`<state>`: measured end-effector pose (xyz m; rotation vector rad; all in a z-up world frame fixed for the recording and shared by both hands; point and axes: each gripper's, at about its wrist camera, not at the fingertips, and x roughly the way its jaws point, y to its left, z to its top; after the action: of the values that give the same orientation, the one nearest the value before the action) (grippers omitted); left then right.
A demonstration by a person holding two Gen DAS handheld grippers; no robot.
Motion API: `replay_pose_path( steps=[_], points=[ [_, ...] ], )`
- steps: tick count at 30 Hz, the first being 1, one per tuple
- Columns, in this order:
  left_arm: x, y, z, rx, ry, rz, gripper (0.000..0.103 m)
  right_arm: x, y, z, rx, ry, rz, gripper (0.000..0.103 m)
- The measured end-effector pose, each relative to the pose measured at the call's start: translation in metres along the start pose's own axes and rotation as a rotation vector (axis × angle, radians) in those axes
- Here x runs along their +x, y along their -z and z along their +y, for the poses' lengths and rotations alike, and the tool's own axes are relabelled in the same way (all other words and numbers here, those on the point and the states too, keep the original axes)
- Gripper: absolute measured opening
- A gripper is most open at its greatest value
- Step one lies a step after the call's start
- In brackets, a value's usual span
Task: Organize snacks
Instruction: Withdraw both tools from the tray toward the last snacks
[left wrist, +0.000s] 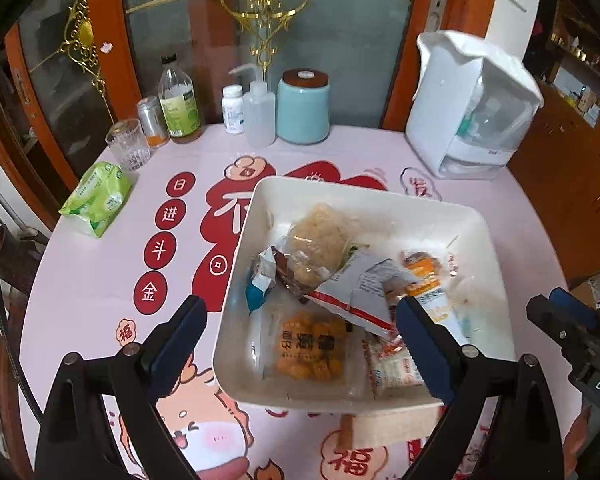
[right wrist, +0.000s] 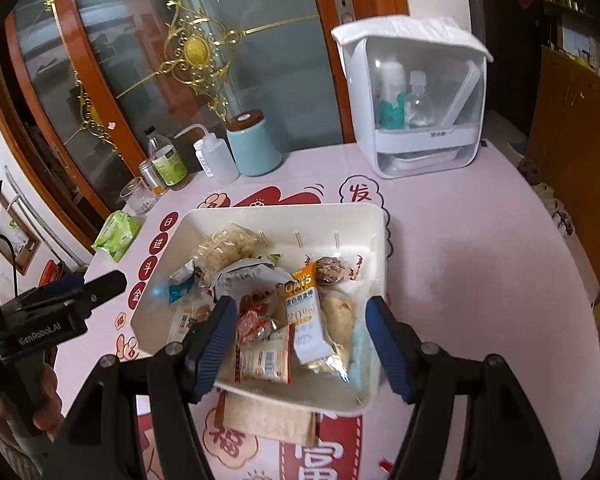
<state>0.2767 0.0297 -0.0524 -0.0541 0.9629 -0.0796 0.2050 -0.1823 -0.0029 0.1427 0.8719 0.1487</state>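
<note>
A white rectangular bin point(left wrist: 340, 184) point(right wrist: 284, 212) on the pink printed table holds several snack packets. Among them are an orange fried-snack pack point(left wrist: 312, 344), an orange oats bar point(right wrist: 304, 308) and a clear bag of pale crackers point(left wrist: 320, 232) point(right wrist: 228, 246). My left gripper point(left wrist: 300, 304) is open above the bin's left wall, one finger outside over the table, the other over the snacks. My right gripper point(right wrist: 300, 304) is open above the bin's near part, with packets below its fingers and nothing pinched. Each gripper shows at the edge of the other's view point(left wrist: 560, 312) point(right wrist: 100, 284).
A tan folded piece point(left wrist: 392, 424) point(right wrist: 268, 420) pokes out under the bin's front edge. At the back stand a glass point(left wrist: 126, 144), bottles, a teal jar point(left wrist: 303, 108) and a white lidded container point(left wrist: 472, 108). A green tissue pack point(left wrist: 98, 200) lies at the left.
</note>
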Motion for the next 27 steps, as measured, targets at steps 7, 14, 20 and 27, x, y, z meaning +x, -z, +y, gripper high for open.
replay_pose_path(
  steps=[7, 14, 20, 27],
  points=[
    [-0.053, 0.023, -0.020, 0.015, 0.041, -0.102, 0.095, -0.051, 0.025, -0.018, -0.046, 0.014, -0.054, 0.068],
    [-0.089, 0.058, -0.049, 0.083, 0.082, -0.143, 0.095, -0.076, 0.064, -0.043, -0.123, 0.063, -0.035, 0.067],
    [-0.091, 0.084, -0.073, 0.173, 0.131, -0.098, 0.095, -0.075, 0.093, -0.073, -0.068, 0.092, 0.031, 0.067],
    [-0.072, 0.111, -0.097, 0.399, 0.123, -0.079, 0.095, -0.062, 0.126, -0.086, 0.010, 0.097, 0.094, 0.067]
  ],
)
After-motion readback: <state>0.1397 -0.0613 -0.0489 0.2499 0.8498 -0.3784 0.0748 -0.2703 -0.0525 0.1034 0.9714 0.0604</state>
